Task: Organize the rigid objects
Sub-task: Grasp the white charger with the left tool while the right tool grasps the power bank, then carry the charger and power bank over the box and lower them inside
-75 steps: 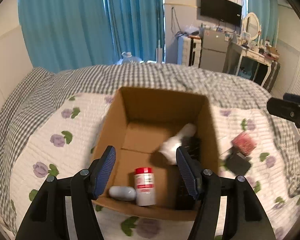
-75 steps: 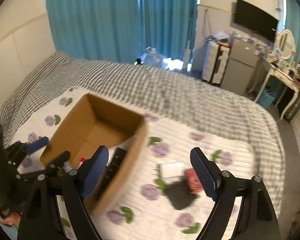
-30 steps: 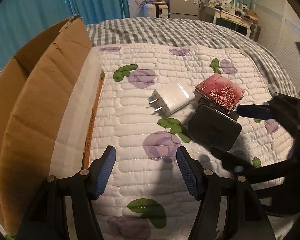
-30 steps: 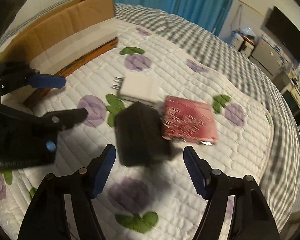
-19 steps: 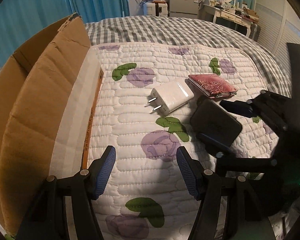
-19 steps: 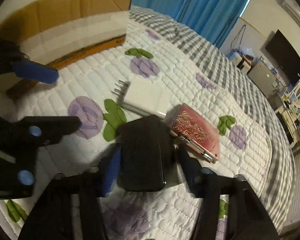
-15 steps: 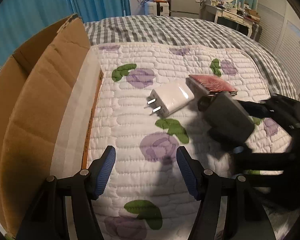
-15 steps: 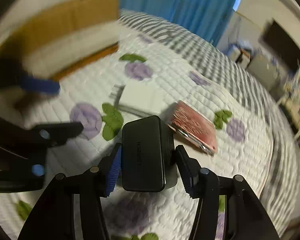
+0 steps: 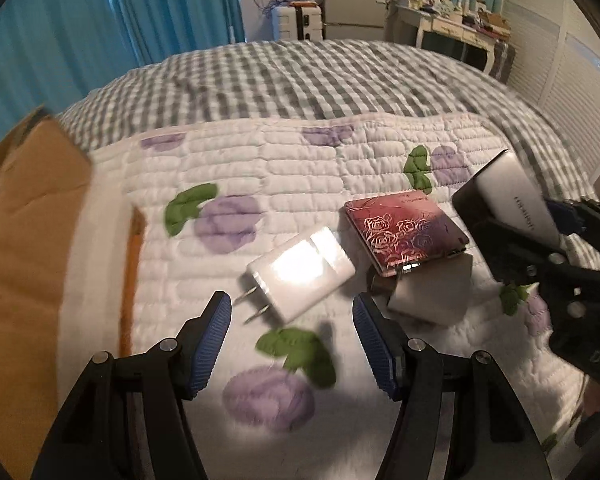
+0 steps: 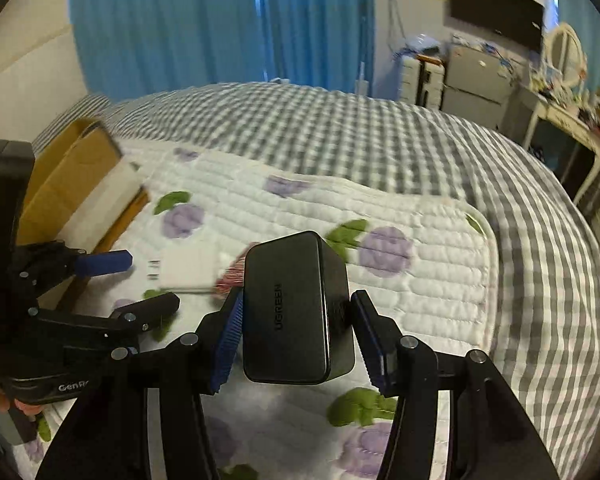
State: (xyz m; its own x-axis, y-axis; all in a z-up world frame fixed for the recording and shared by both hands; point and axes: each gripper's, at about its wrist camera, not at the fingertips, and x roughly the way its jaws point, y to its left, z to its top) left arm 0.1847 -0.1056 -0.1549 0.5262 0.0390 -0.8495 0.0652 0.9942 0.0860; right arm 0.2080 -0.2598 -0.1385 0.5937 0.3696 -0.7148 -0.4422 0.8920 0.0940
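2 jaws: right gripper [image 10: 296,330] clamps black charger [image 10: 298,308]; left gripper [image 9: 292,342] wide, empty.

Both wrist views look forward, low over the same quilt [image 9: 300,168].

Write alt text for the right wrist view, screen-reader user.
The right tongs grip a black UGREEN charger lifted above a floral quilt on a bed. To the left, the open left tongs point toward a white plug adapter, with a cardboard box behind.
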